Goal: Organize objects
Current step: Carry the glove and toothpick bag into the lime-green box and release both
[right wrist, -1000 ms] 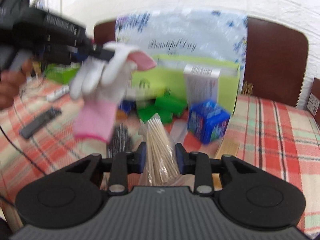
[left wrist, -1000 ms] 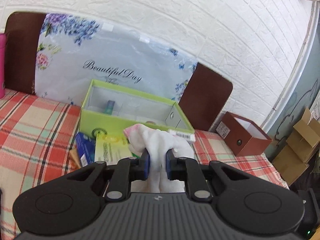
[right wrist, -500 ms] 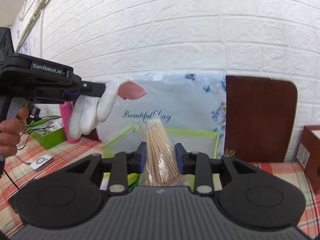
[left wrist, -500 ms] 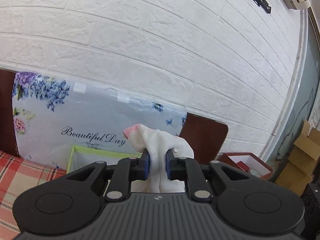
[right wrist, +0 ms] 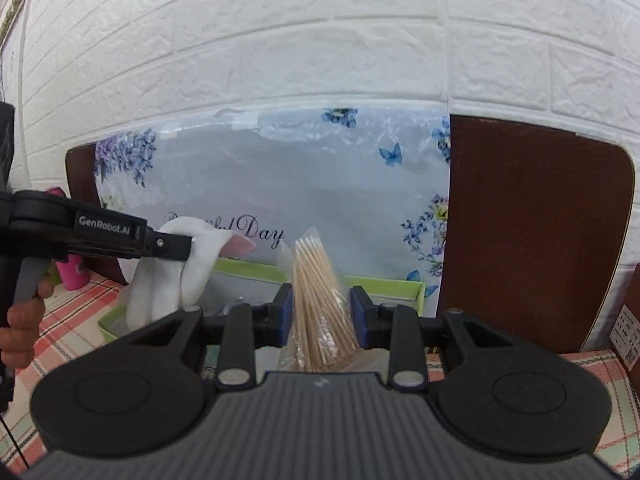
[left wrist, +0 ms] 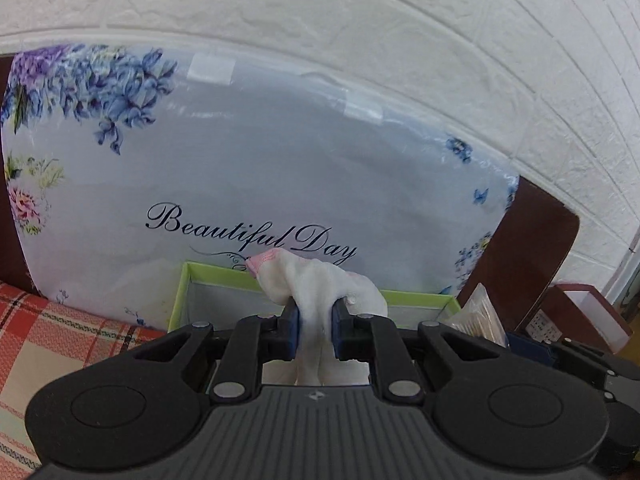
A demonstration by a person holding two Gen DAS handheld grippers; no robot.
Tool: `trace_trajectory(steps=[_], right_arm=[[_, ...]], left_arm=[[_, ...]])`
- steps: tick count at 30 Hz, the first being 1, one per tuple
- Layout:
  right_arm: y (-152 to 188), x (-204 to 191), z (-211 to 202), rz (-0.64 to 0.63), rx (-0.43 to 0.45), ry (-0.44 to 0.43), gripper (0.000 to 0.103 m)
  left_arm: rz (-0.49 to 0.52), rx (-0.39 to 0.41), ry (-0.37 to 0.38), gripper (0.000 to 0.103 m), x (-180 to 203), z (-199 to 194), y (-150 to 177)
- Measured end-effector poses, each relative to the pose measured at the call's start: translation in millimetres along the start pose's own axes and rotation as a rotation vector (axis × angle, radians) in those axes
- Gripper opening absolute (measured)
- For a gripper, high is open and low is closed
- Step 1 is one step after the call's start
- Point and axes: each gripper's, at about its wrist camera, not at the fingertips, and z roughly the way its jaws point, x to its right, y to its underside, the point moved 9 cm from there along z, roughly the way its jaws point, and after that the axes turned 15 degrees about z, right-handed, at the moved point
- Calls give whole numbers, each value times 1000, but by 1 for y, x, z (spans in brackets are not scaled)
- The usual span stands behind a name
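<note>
Jaws clamp sock and skewer bag above green box — contents hidden.

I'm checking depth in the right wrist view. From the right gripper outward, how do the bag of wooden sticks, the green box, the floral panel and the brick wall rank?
1. Bag of wooden sticks: clamped in the right gripper.
2. Green box: just behind, low.
3. Floral panel: standing behind the box.
4. Brick wall: farthest, above and behind.

A white sock with a pink toe hangs bunched over the open green box. Just right of it, a clear bag of wooden sticks stands upright, fanned upward.
</note>
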Motion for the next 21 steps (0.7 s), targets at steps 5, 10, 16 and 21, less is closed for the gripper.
trace_trajectory(steps=[5, 10, 16, 21], right_arm=[[18, 7, 38, -40, -77, 39, 32], [21, 18, 42, -8, -90, 50, 66], [-2, 23, -2, 56, -6, 37, 90], [-9, 13, -52, 65, 48, 23, 103]], left_arm=[[-37, -33, -1, 32, -11, 14, 14], [-55, -39, -14, 84, -11, 10, 26], [-48, -11, -26, 85, 6, -29, 19], [-27, -8, -68, 85, 31, -81, 21]])
